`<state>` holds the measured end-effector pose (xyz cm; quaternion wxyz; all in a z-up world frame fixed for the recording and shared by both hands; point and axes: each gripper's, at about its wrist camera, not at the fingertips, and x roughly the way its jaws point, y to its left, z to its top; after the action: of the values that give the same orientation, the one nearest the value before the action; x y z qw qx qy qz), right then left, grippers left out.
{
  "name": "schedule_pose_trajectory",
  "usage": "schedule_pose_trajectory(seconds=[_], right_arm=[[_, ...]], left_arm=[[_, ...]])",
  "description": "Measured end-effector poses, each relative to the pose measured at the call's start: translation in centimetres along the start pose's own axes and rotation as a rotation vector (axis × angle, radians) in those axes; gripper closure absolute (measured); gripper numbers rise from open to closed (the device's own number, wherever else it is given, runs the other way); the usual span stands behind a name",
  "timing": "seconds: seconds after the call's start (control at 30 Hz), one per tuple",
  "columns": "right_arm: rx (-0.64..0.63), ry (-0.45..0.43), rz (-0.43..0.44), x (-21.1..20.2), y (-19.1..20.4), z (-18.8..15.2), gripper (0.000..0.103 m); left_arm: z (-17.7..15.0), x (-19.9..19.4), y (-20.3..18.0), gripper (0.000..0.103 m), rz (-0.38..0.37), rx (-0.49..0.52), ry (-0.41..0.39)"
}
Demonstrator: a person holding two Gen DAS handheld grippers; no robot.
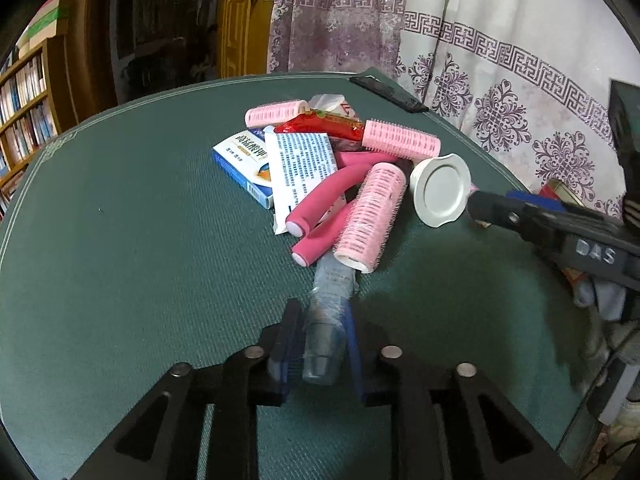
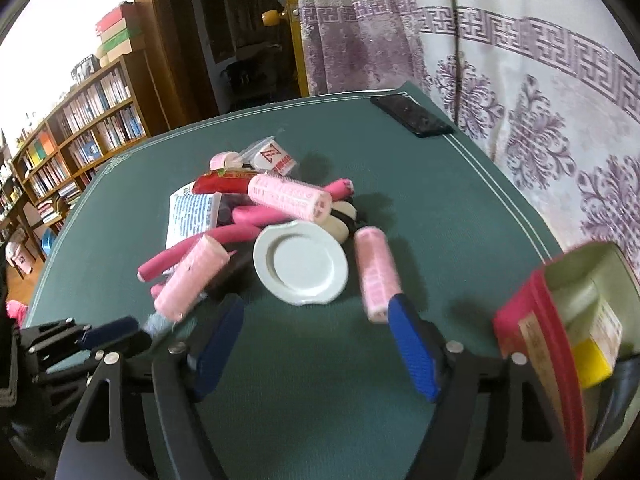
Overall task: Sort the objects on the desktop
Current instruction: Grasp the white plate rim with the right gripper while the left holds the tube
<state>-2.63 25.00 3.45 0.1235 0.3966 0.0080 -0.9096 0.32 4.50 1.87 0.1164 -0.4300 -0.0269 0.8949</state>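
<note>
The left gripper (image 1: 318,354) is clamped on a clear tube (image 1: 328,320) at the pile's near edge; best lifted straight, while the right gripper (image 2: 316,344), jaws apart, nears the white lid (image 2: 300,266).

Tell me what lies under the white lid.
The white lid leans on a cream and black round item and rests on the green table. Anything directly beneath it is hidden.

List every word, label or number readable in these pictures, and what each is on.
"DAS": raised letters on the right gripper, seen in the left wrist view.
White sachet: blue print, too small to read.
Blue and white box: characters too blurred to read.
Red and white packet: a red logo, not legible.
</note>
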Motion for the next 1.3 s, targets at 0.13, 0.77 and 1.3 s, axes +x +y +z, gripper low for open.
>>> schedule_pose_trajectory(seconds=[0.13,0.77,1.3], right_arm=[[-0.042,0.003,-0.033,1.6,0.6,0.7,0.025],[-0.128,-0.014,-0.081,3.3,2.6,0.5,0.034],[0.051,-0.151,-0.015,-6.1,-1.5,-0.9,0.034]], left_arm=[[-0.1,0.5,0.4,0.059,0.001,-0.009,0.011],[-0.2,0.6,-0.8,0.079,0.013,0.056,-0.004],[-1.1,-3.8,-1.7,0.08,-0.013,0.034,-0.056]])
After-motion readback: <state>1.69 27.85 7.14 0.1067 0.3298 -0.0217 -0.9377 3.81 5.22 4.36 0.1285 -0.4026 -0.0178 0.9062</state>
